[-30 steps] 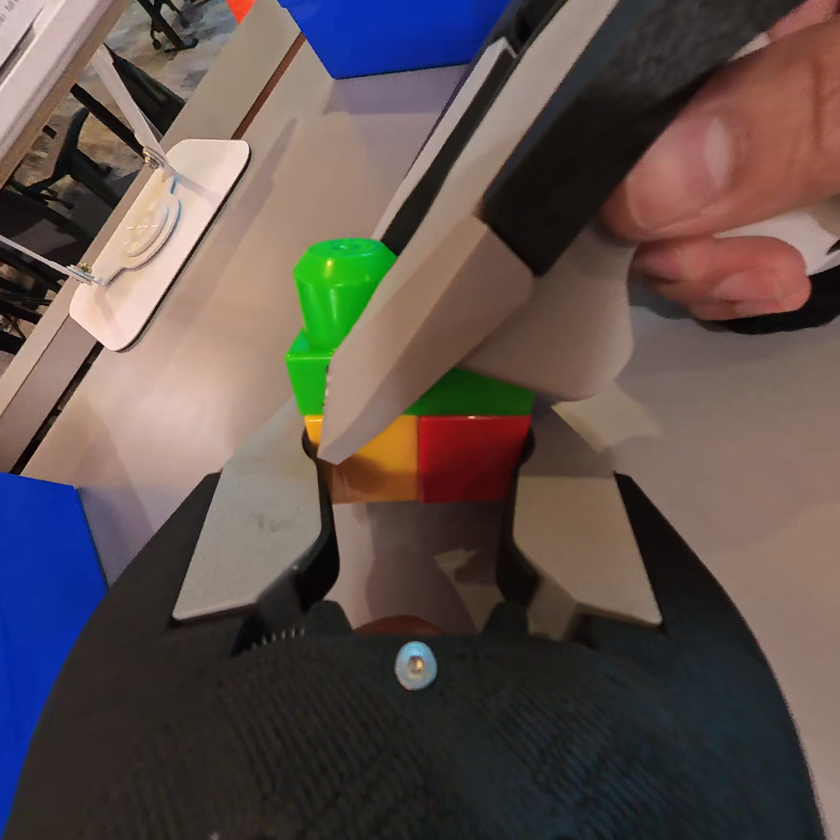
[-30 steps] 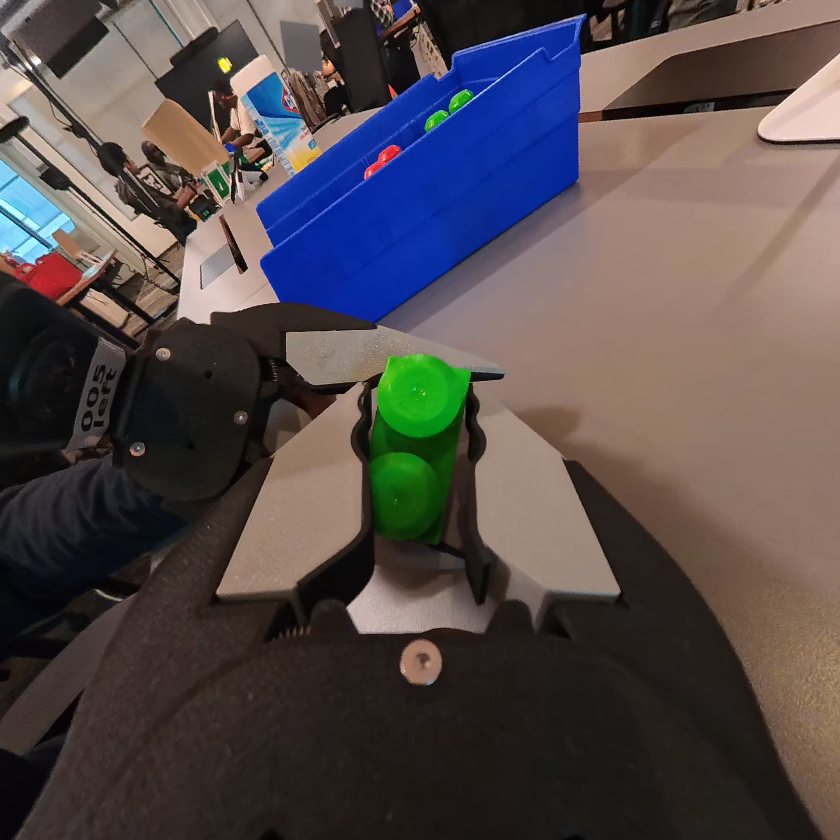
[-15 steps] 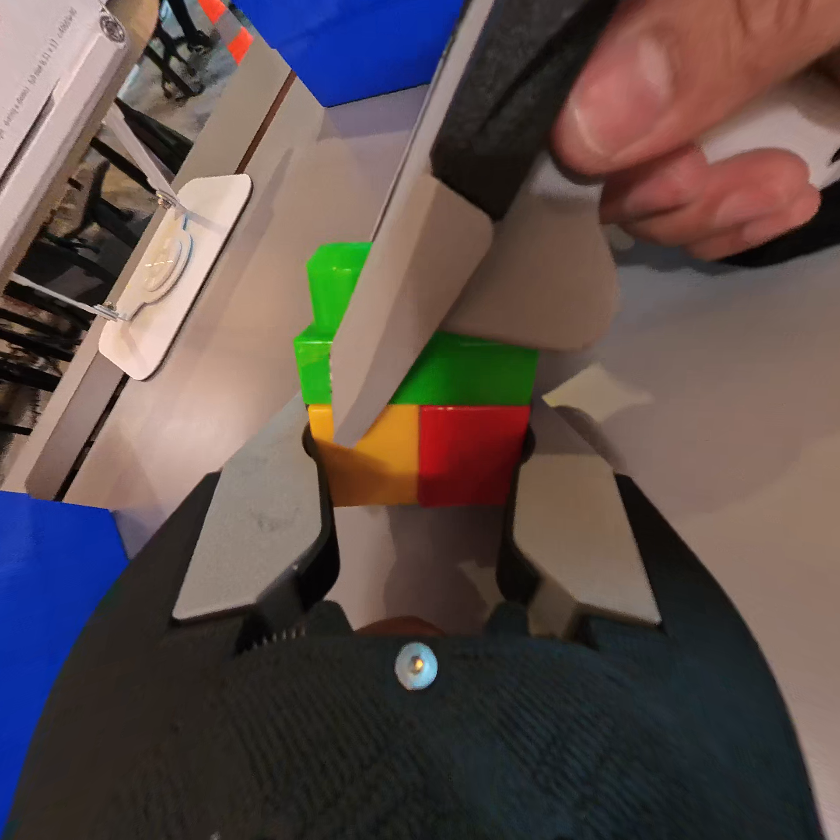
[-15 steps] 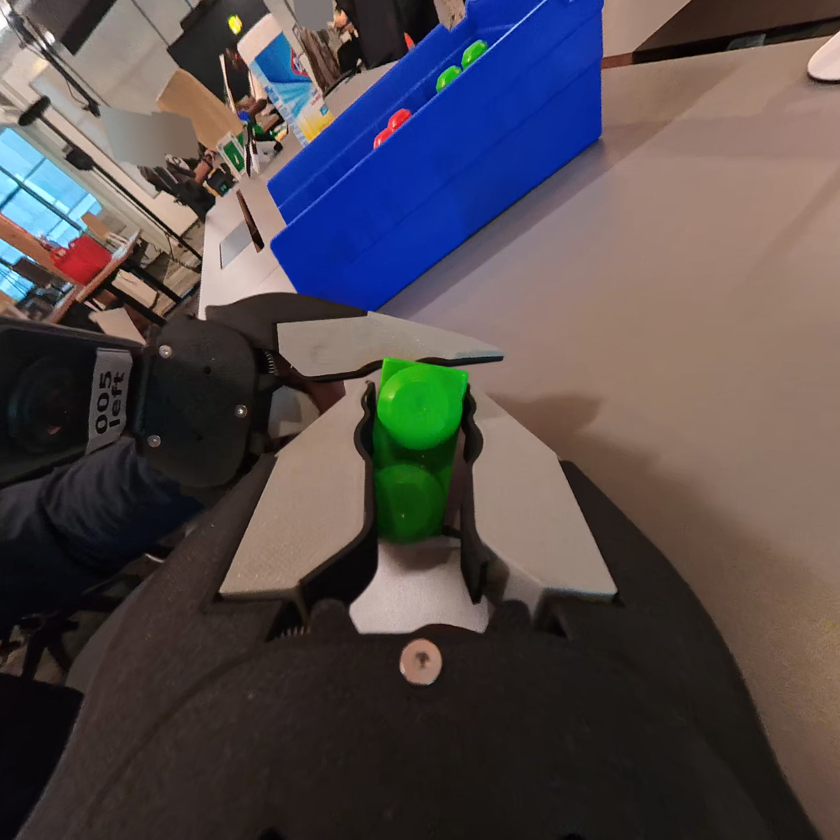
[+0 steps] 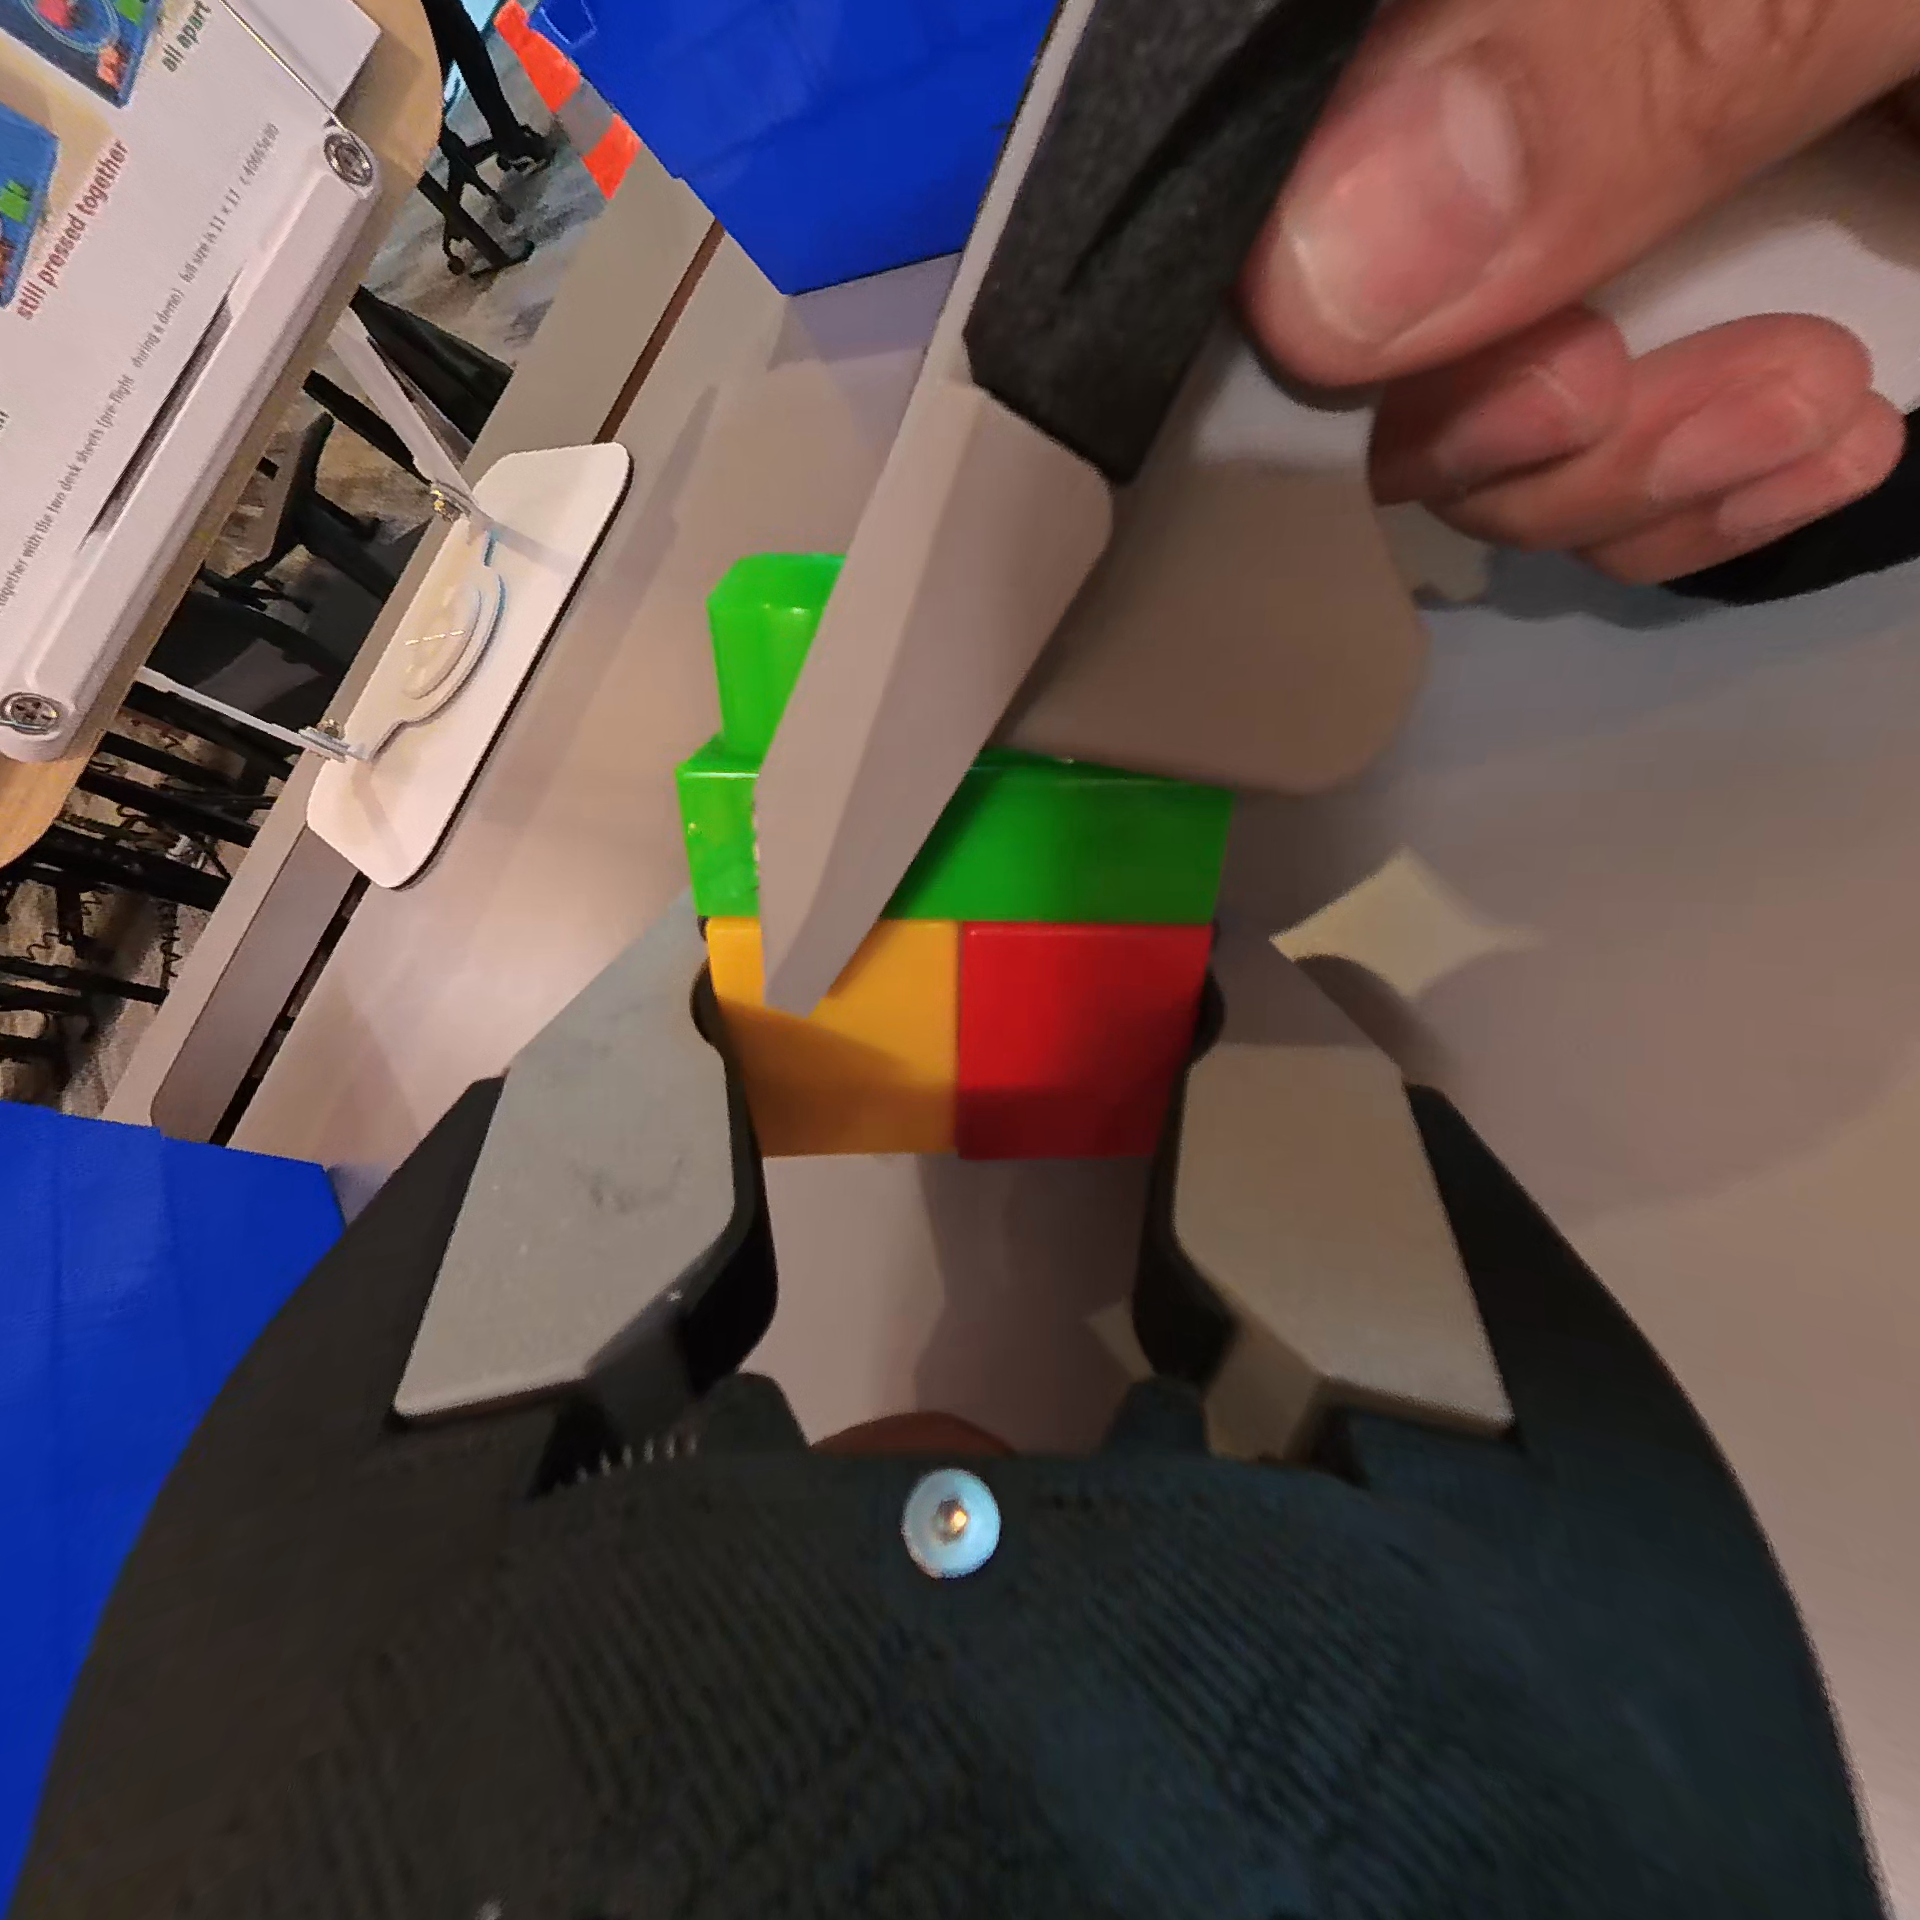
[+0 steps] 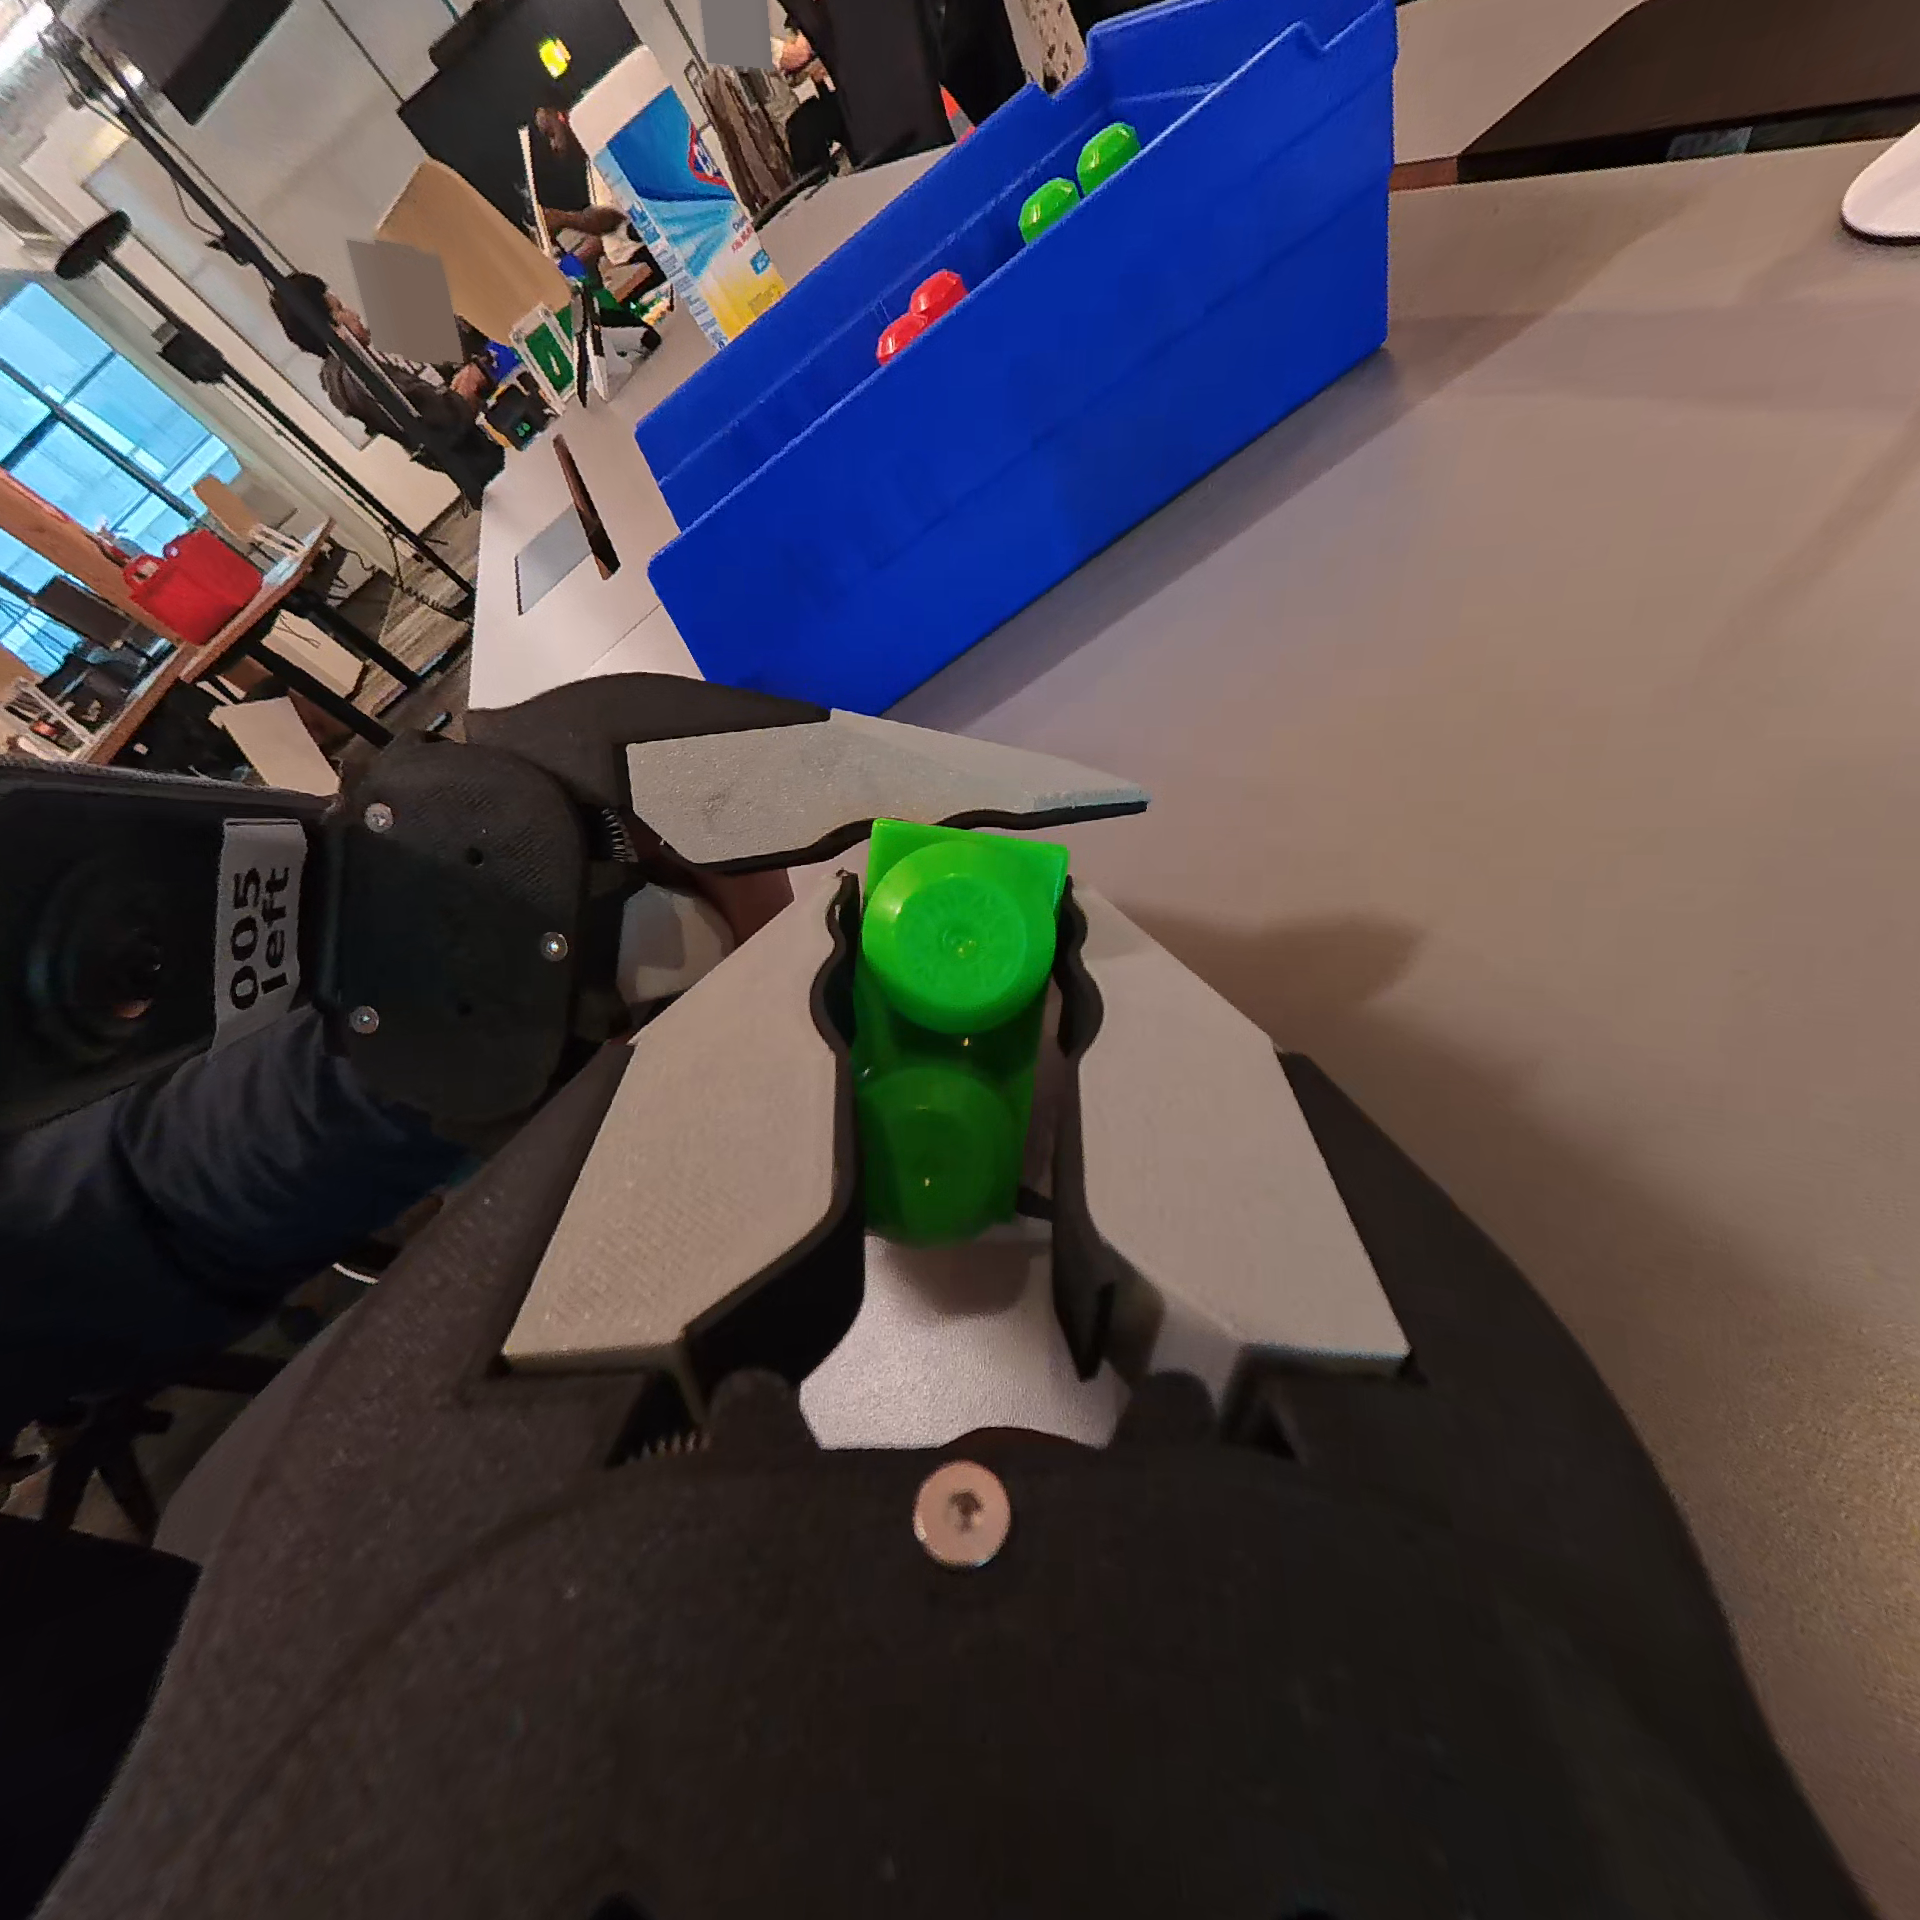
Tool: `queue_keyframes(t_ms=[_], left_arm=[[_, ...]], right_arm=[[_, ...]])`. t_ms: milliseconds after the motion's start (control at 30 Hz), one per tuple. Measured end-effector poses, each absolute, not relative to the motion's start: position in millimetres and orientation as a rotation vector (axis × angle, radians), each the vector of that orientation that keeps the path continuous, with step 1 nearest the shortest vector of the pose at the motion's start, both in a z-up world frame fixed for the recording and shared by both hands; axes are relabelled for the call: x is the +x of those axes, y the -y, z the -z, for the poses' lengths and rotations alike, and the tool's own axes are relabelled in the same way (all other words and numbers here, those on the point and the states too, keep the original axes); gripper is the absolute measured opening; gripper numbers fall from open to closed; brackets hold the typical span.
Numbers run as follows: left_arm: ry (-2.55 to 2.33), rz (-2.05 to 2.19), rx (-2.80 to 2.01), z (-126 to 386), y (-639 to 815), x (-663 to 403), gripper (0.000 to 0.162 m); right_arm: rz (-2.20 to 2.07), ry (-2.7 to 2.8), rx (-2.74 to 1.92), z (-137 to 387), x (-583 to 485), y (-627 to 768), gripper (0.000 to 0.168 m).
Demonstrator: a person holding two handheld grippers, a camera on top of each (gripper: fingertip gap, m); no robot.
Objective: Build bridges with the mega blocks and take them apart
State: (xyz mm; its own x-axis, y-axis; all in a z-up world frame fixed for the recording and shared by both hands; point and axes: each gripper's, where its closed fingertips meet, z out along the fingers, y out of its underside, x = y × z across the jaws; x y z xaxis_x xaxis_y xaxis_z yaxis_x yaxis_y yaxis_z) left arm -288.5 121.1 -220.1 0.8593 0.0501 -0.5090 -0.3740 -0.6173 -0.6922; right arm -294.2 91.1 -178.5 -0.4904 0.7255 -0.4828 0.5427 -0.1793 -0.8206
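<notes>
- The grey table (image 6: 1558, 727) carries everything, with the blue bin (image 6: 1039, 436) at the far side holding spare red and green blocks; a second blue bin corner (image 5: 156, 1299) sits near left in the left wrist view.
- The left gripper (image 5: 961, 1039) is clamped across the bottom row, its two fingers pressed on the outer faces of the yellow block (image 5: 852, 1049) and the red block (image 5: 1081, 1039), which sit side by side and touching on the table.
- The right gripper (image 6: 951, 1029) comes down from above, closed tight on the green block (image 6: 951, 1039), studs showing between its fingers.
- The green block spans the yellow and red pair, right in the middle of the table, near the person.
- What's changed over the last second: the whole stack has levelled out in the left view, where it was tilted, and the near green stud has slid further behind the right finger. The green block looks flush on both lower blocks now.
- My read: the two grippers are working against each other at that seam. Whether it's being pressed home or pried off, I can't tell.
- A hand (image 5: 1558, 312) wraps the right gripper's body, top right.
</notes>
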Motion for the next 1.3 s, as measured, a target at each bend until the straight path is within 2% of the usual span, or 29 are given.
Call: queue_keyframes(t_ms=[300,733,1300], left_arm=[[-0.217,-0.614,-2.158,220.3,-121.6,-289.0,0.086],[-0.116,-0.597,-2.217,230.5,-111.3,-306.0,0.085],[-0.345,-0.687,-2.157,220.4,-114.0,-289.1,0.086]], right_arm=[[-1.746,1.897,-1.488,178.5,-295.3,-91.6,0.035],[-1.588,2.093,-1.487,205.9,-289.0,-84.3,0.037],[-1.557,2.308,-1.444,205.2,-264.3,-85.6,0.035]])
